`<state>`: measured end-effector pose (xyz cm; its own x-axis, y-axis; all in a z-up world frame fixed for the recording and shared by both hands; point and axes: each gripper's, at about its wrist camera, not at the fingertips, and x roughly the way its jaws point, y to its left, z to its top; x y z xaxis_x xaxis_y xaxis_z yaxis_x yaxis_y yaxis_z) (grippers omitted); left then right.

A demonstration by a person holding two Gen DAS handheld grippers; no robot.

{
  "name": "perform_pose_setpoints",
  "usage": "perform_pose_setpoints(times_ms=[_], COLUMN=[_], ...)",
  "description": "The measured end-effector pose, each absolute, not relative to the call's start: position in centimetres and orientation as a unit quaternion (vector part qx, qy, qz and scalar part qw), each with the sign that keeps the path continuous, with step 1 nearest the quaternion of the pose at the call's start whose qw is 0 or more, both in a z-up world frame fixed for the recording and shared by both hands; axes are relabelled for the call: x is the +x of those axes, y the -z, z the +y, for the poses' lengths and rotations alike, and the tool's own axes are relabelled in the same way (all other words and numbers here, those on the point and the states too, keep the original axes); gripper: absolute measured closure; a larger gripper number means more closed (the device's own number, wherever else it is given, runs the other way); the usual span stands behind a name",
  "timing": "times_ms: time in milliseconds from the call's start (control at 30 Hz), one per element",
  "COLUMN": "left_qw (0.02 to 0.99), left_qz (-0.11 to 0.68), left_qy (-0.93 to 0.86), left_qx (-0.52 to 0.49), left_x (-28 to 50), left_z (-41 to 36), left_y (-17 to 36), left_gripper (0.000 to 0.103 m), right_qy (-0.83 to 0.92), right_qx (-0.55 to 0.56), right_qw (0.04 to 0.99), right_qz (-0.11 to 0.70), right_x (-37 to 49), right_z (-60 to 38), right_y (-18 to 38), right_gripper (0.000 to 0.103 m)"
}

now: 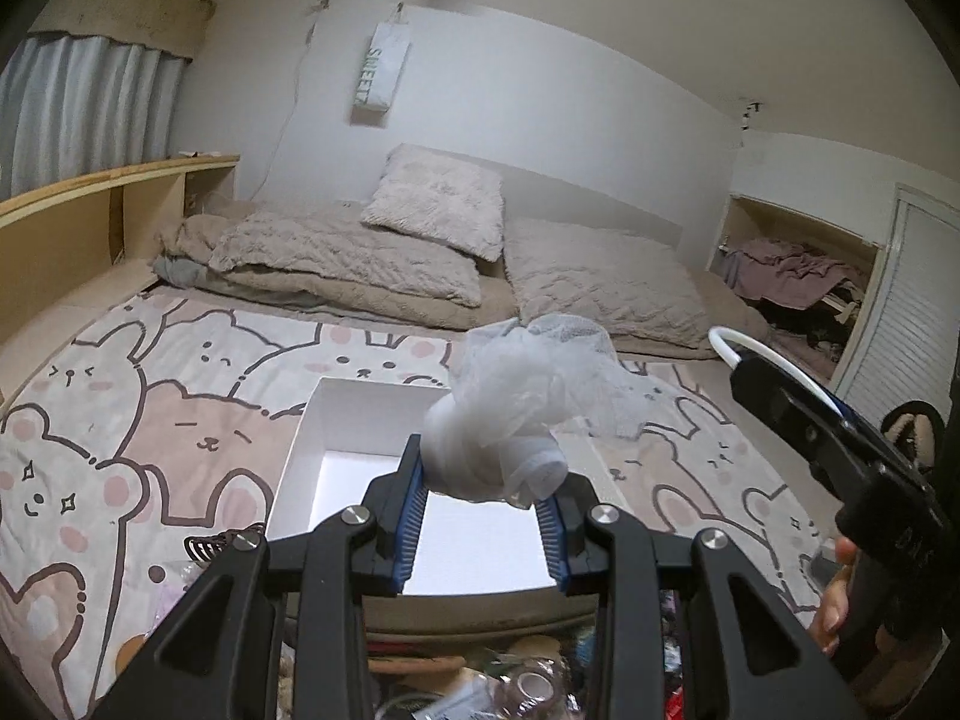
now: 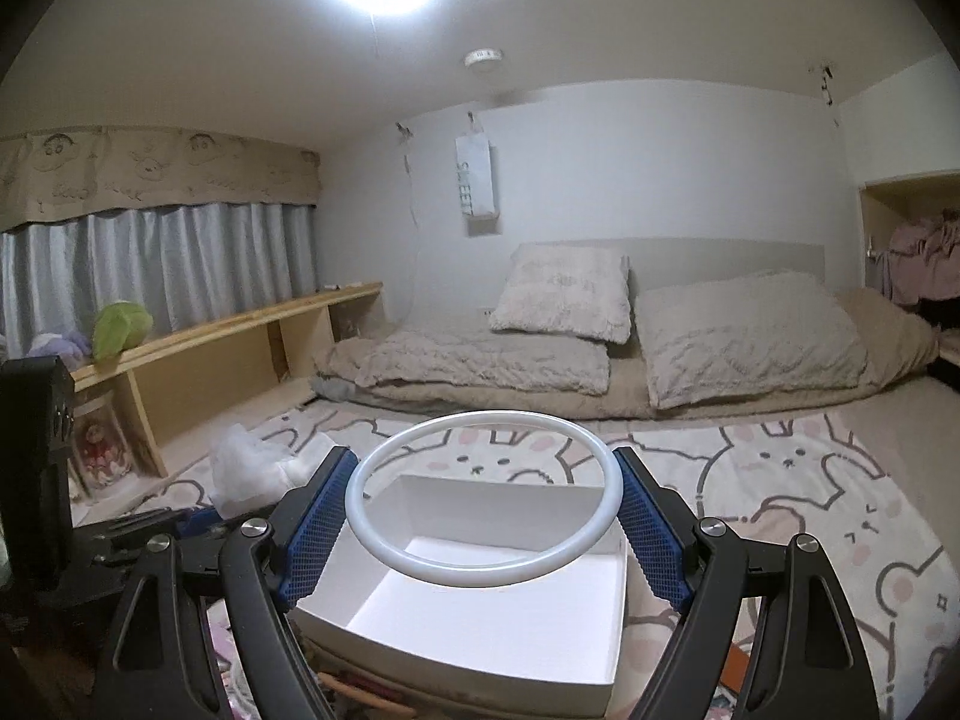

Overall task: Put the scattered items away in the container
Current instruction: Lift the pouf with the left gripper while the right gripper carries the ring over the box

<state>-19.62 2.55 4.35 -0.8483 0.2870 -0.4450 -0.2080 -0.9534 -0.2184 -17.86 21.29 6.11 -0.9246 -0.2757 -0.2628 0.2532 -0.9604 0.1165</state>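
**Operator:** Bedding checked first: bunny-print blanket (image 1: 180, 420) spread over the bed, white box (image 1: 312, 438) lying open on it near the front edge. Located the task's things?

**Inspector:** Located both. Found white mesh bundle (image 1: 510, 408) pinched in left claw (image 1: 492, 471), carried above the box's near half. Found white ring (image 2: 480, 577) pinched across its full width in right claw (image 2: 483, 462), pads set wide apart yet pressing on both sides, hovering over the same box (image 2: 480, 636).

**Operator:** Assessed hazards?

**Inspector:** Assessed, as judgement only. Gripped the bundle low, at its rolled end; loose netting likely to snag on the ribbed pads at release and drag back out of the box. Held the ring on two narrow contact patches only; any twist likely to pop it free early and send it rolling off the blanket toward the clutter (image 1: 480, 684) below the bed edge. Brought both claws over one opening; collision possible if lowered together.

**Operator:** Recorded orientation?

**Inspector:** Recorded. Traced the bundle's long axis from the rolled end at the pads up and away toward the pillows (image 1: 438, 210), frilled end leading. Found no long axis on the ring; noted it lying nearly flat, far rim tipped slightly up, opening facing upward.
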Motion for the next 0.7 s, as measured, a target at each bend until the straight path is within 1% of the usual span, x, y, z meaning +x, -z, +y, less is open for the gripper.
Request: perform_pose_setpoints(times_ms=[433, 700], left_qw=[0.106, 0.094], left_qz=[-0.081, -0.086], left_qy=[-0.941, -0.929], left_qx=[-0.311, -0.347], left_x=[-24.2, -26.1], left_z=[2.4, 2.0], left_y=[2.2, 5.2], left_gripper=[0.070, 0.070], right_qy=[0.959, 0.944], right_qx=[0.245, 0.301], right_qw=[0.135, 0.131], right_qz=[-0.053, -0.041], right_x=[-23.7, -26.0], right_z=[20.1, 19.1], right_y=[1.0, 4.8], right_gripper=[0.018, 0.018])
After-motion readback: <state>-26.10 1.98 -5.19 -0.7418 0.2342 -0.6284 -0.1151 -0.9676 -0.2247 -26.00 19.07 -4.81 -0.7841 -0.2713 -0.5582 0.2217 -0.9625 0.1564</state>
